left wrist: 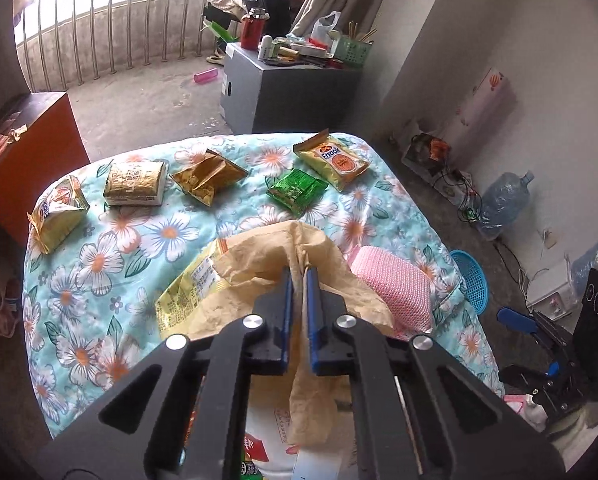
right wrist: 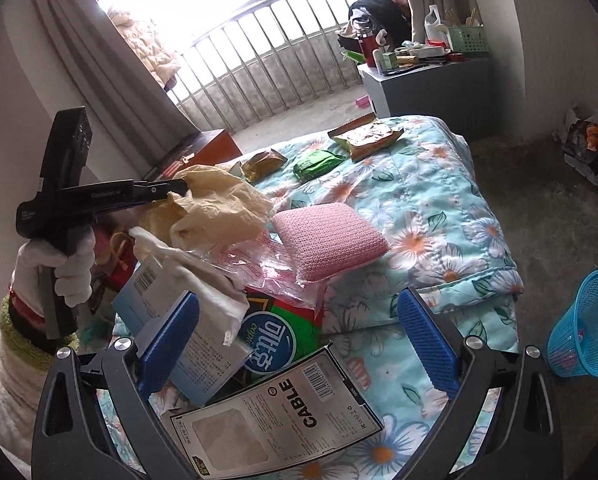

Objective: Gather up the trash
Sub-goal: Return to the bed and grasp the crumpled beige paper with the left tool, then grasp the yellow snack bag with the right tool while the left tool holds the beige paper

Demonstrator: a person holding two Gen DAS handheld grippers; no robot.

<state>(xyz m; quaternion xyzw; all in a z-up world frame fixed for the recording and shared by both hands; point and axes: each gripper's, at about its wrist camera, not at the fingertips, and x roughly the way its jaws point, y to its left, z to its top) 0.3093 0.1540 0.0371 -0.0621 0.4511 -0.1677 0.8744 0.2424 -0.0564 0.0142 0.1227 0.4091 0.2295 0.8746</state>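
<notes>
The crumpled tan paper bag [left wrist: 267,256] lies on the near part of the bed [left wrist: 99,280], on top of a heap of trash, and the left tool [left wrist: 297,276] has its two blue pads pressed together on a fold of it. Seen from the right wrist, a white-gloved hand [right wrist: 65,268] grips that tool's handle at the bed's left edge, and the bag [right wrist: 215,208] bulges out past its tip. Under the bag's left side sticks out a yellow snack wrapper [left wrist: 187,292]; just to its right lies a pink sponge [left wrist: 395,288]. In the heap nearer the right wrist camera are a white tissue [right wrist: 195,272], a pale blue box [right wrist: 187,332], a green packet [right wrist: 287,332] and a white card printed CABLE [right wrist: 279,420]. The right tool [right wrist: 297,344] hangs above this heap with its blue pads spread wide and nothing between them touching. Along the bed's far edge lie more snack wrappers: gold ones [left wrist: 135,184], a green one [left wrist: 295,192] and a yellow one [left wrist: 331,160]. A blue basket [right wrist: 583,324] stands on the floor, off the bed's right edge.
</notes>
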